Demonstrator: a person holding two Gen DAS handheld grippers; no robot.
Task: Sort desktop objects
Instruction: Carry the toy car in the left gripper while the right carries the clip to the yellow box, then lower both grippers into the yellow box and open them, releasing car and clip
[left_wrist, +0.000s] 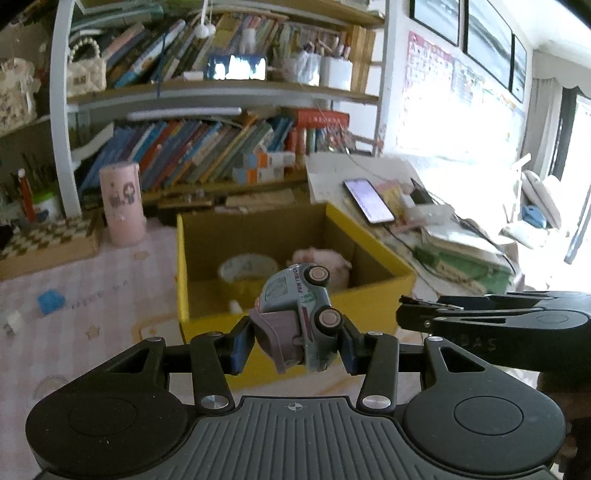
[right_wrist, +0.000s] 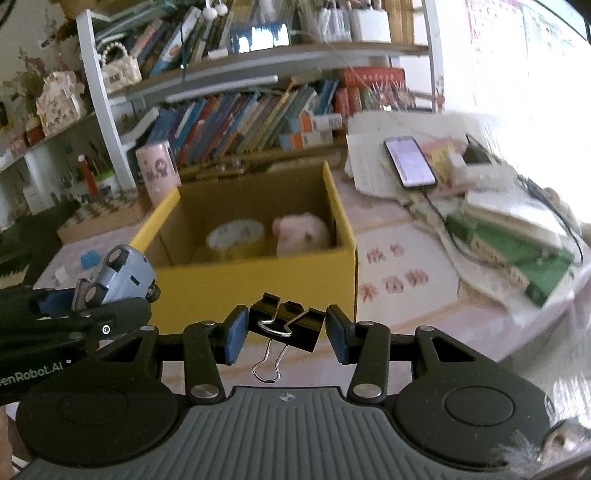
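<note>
My left gripper (left_wrist: 293, 341) is shut on a pale blue toy truck (left_wrist: 297, 317), held on its side with its wheels facing right, just in front of the yellow cardboard box (left_wrist: 295, 295). In the right wrist view my right gripper (right_wrist: 286, 332) is shut on a black binder clip (right_wrist: 286, 325), its wire handle hanging down, in front of the same box (right_wrist: 258, 288). Inside the box lie a roll of tape (right_wrist: 236, 236) and a pink plush toy (right_wrist: 303, 232). The left gripper with the toy truck (right_wrist: 123, 275) shows at the left of the right wrist view.
A pink cup (left_wrist: 122, 205) stands left of the box, before shelves full of books (left_wrist: 207, 147). To the right lie a lit phone (left_wrist: 369, 199), papers and a green book (right_wrist: 513, 254). A blue eraser (left_wrist: 50, 301) and a small white piece (left_wrist: 14, 321) lie on the pink mat.
</note>
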